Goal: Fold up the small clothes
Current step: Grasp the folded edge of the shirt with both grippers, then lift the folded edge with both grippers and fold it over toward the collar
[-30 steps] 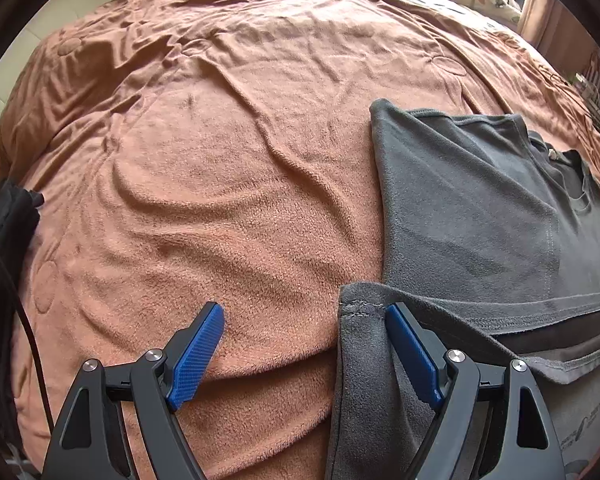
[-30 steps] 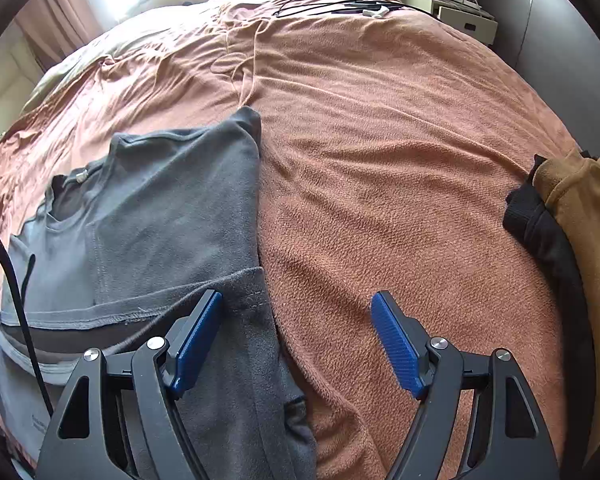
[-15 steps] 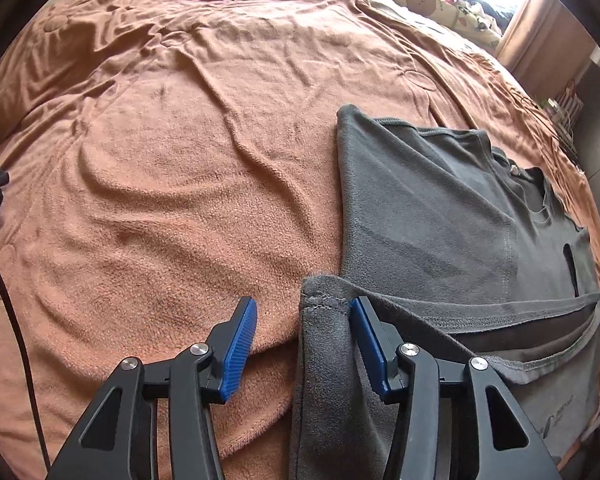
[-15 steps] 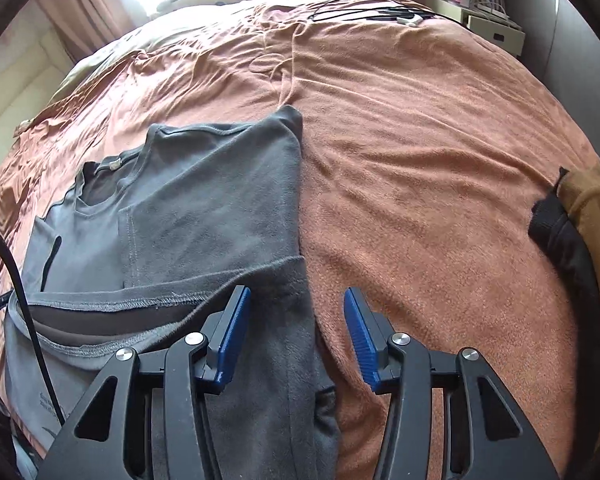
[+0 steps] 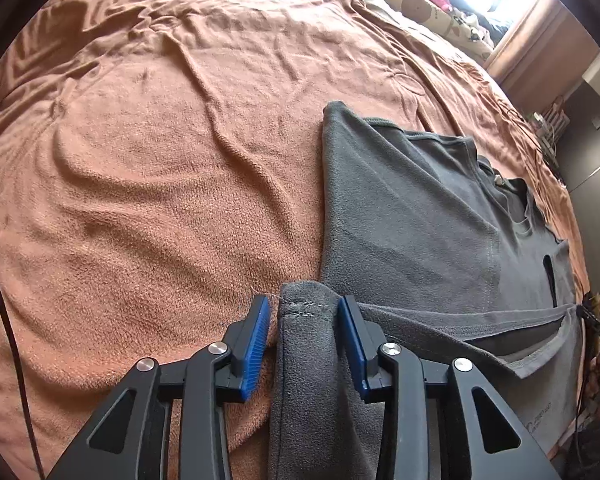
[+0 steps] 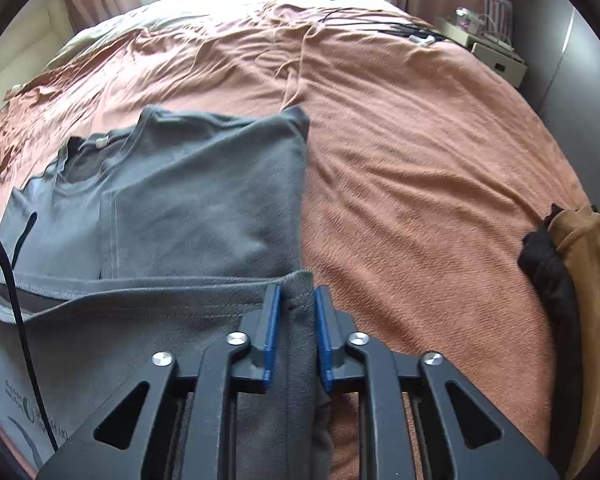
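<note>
Both grippers have just been closing: left gripper nearly pinches the grey shirt hem corner, right gripper clamps the other.

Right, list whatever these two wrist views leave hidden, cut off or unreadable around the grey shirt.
- Grey shirt, left wrist view: its near end runs under the left claw and off the bottom edge.
- Print on the shirt, right wrist view: too small and skewed to read, partly crossed by a black cable.
- Dark and tan clothes, right wrist view: cut off by the right edge.
</note>
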`<state>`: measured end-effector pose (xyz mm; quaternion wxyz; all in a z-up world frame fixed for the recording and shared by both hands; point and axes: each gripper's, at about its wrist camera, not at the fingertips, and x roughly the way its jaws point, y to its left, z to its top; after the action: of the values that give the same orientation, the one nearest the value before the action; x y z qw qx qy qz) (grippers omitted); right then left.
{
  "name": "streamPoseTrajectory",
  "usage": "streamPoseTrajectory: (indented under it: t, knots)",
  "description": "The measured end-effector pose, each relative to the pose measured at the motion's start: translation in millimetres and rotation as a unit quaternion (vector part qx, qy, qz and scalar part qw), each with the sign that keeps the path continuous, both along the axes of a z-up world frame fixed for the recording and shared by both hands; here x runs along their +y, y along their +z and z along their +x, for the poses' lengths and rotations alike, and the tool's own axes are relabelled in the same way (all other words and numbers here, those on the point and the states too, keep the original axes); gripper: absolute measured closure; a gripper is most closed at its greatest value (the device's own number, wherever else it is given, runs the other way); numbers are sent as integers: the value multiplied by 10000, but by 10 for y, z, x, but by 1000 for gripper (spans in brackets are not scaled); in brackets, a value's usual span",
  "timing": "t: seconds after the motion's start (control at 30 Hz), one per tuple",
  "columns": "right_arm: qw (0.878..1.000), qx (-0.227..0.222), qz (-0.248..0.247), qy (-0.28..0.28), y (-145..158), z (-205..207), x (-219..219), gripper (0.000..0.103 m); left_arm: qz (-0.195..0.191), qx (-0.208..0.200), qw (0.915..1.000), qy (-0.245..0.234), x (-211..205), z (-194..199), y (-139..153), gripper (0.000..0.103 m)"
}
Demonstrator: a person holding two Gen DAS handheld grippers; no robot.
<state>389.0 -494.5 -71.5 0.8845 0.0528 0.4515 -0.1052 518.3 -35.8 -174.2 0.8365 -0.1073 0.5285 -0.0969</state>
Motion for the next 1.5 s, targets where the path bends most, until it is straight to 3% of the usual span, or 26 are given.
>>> streamPoseTrajectory:
  t: [0.27, 0.37, 0.67, 0.77, 0.9, 1.5]
  knots:
    - [9995, -159, 4, -290, 28, -112, -56, 99, -63, -33, 10000, 55, 28, -7, 9, 79]
    - [9985, -77, 313, -448, -52, -69, -158, 99, -96, -73, 9999, 102, 59, -22, 28, 80]
    - [9966, 3, 807, -159, -48, -88, -229, 97, -480, 38, 9987, 137, 131, -32, -15, 80]
    - [9955, 53, 933, -148, -70, -81, -298, 97, -524, -32, 9985, 179, 149, -54, 20, 90]
    - [9970, -43, 760, -170, -20, -118, -240, 97, -347, -200, 9989, 229, 144, -116, 125, 95]
    - [9938, -1050, 344, -155, 729, -763, -52, 100, -281, -1244, 9911, 388, 247, -422, 1010, 96]
